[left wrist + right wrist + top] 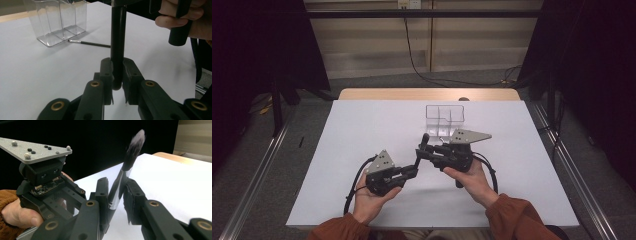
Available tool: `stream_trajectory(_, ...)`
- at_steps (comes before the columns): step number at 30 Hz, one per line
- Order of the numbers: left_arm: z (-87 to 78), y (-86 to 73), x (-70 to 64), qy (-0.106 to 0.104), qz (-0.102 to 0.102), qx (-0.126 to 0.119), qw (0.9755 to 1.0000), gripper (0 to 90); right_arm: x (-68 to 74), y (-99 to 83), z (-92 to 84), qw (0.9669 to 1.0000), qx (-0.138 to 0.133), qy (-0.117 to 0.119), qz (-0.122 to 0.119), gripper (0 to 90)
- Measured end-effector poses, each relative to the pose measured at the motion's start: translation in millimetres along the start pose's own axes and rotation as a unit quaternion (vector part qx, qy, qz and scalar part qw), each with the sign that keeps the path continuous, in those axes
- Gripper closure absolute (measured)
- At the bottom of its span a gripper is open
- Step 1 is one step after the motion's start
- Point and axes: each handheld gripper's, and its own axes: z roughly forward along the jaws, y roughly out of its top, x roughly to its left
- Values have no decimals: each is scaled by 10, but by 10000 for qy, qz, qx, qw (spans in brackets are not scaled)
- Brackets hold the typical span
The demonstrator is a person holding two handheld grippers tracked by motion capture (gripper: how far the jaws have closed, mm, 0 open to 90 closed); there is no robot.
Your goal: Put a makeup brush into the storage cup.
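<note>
White tabletop (362,150) spans the scene, dark curtains to both sides. Both forearms in rust sleeves come in low and angle inward, so the two grippers meet near the table's middle. The left gripper (412,172) points right and slightly away, clamped on the lower end of a black makeup brush (118,45) that stands upright. The right gripper (422,150) points left, held higher, its jaws set around the brush's upper handle, pads at the silver ferrule. A clear organizer (444,119) stands just behind, a thin brush (90,44) lying beside it.
</note>
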Motion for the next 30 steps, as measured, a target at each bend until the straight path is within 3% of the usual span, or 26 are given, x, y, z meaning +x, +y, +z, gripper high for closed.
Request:
stream_trajectory(3, 1, -7, -6, 52, 58, -32, 10000, 794, 19, 3, 6, 10000, 9, 76, -14, 776)
stream_trajectory(12, -17, -10, 18, 3, -28, -151, 9999, 747, 59, 16, 9, 9994, -100, 327, -18, 798)
stream_trajectory(23, -7, -3, 6, -104, -65, -157, 9998, 622, 69, 16, 19, 9993, 20, 375, -69, 799)
stream_trajectory(30, -28, 6, 23, 64, -127, -162, 9998, 449, 56, 27, -2, 9993, 15, 358, -97, 799)
